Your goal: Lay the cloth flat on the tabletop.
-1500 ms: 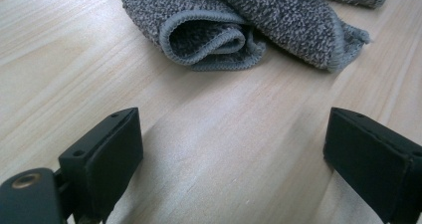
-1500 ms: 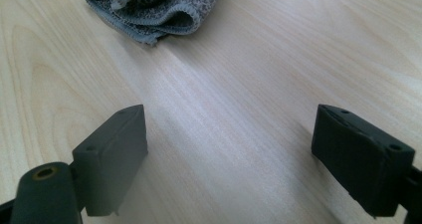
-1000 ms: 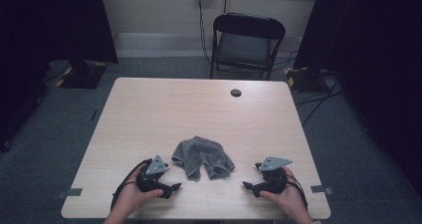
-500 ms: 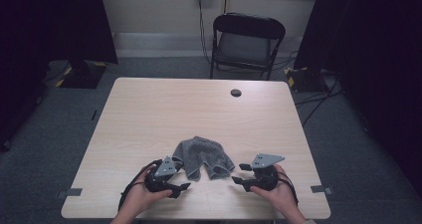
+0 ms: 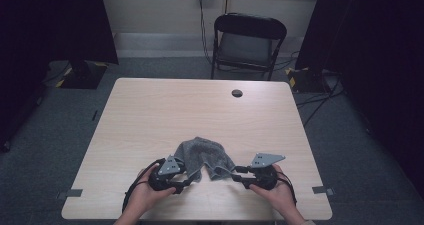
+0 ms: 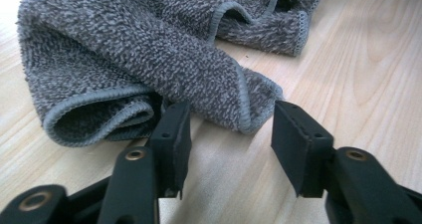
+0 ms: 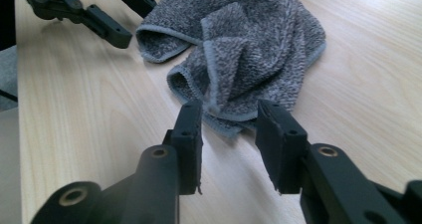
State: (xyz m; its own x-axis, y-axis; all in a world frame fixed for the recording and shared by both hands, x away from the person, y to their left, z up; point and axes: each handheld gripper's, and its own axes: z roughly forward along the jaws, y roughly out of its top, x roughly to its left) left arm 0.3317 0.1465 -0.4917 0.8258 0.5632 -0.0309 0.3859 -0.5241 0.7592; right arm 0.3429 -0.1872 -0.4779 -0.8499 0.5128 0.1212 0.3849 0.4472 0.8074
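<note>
So the table point(image 5: 150, 115) has a crumpled grey towel point(image 5: 202, 157) sitting near the middle of its near edge. My left gripper point(image 6: 226, 129) has been closing, jaws about half open around a towel corner, pads not pinching it yet. My right gripper point(image 7: 226, 122) has been closing too, narrower, a fold between the jaws, not clamped.

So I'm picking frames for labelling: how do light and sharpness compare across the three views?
High view: dim and soft, dark surroundings, the grey towel reads flat. Left gripper view: bright, towel weave crisp, glare whitening the table at the top left corner. Right gripper view: evenly lit, towel sharp, near jaws slightly soft.
</note>
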